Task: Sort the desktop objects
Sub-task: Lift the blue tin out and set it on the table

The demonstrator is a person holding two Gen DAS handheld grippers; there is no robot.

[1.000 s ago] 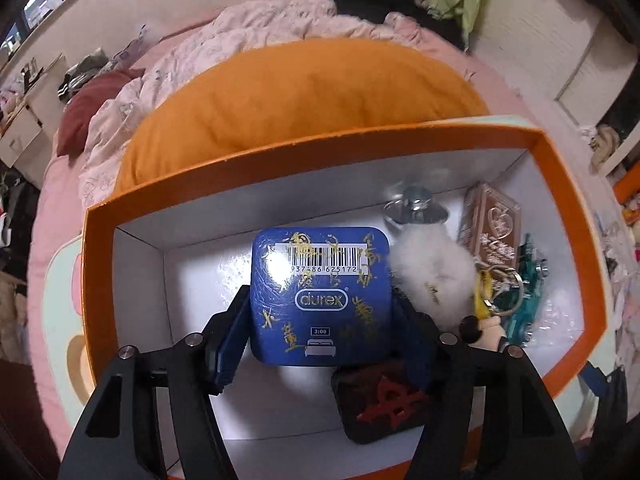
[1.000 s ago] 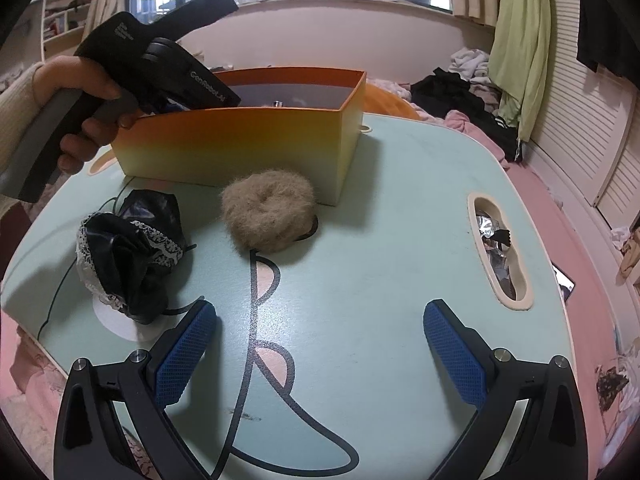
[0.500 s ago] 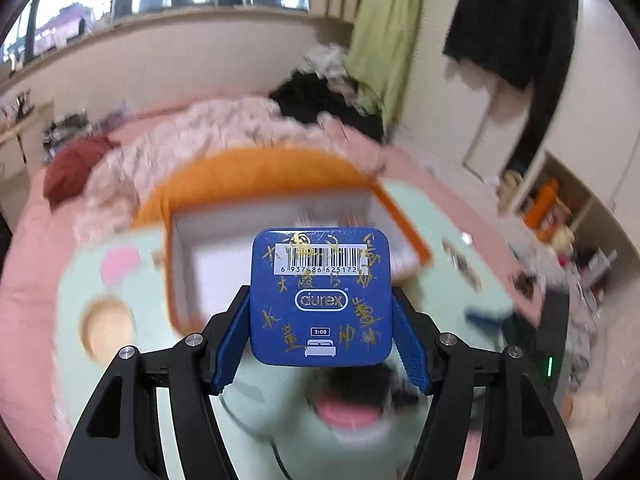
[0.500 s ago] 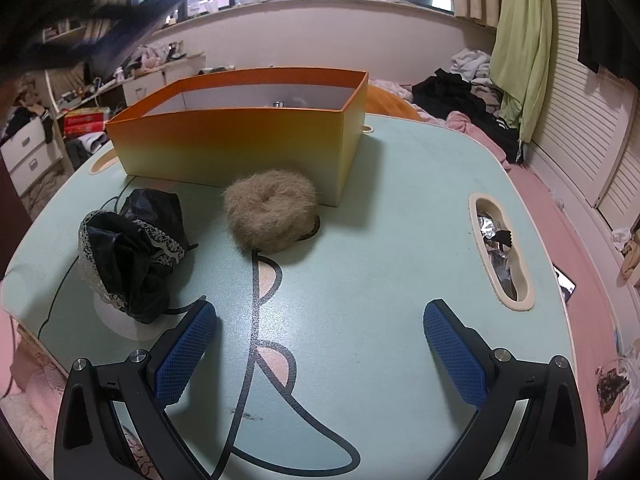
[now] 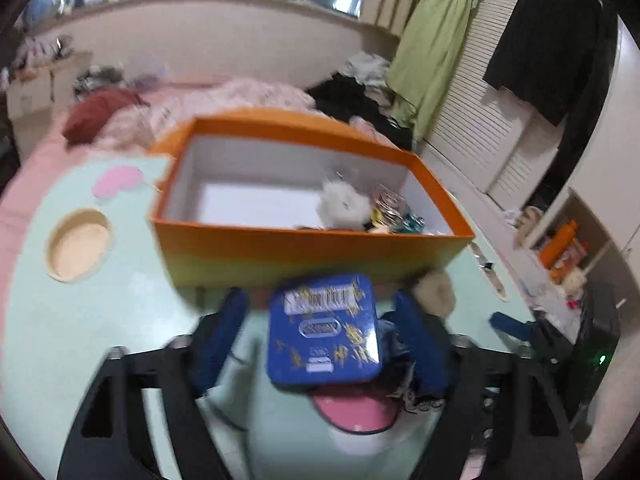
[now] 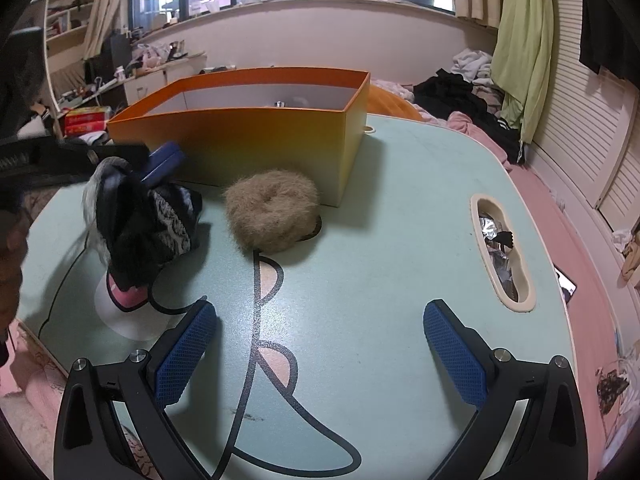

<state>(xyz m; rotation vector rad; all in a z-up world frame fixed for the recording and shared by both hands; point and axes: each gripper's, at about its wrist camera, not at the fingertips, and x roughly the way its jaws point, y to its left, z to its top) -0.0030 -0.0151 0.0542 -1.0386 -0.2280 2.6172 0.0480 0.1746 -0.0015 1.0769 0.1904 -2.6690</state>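
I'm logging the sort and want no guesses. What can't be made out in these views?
- Left wrist view: the blue tin is motion-blurred between the left gripper fingers; contact unclear.
- Right wrist view: orange box contents hidden by its near wall.
- Right wrist view: black lace item hides what the left gripper touches.

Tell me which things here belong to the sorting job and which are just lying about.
Job: tin, box, scrunchie, lace cloth.
Lying about: green garment, clothes pile, foil scraps in the table slot.
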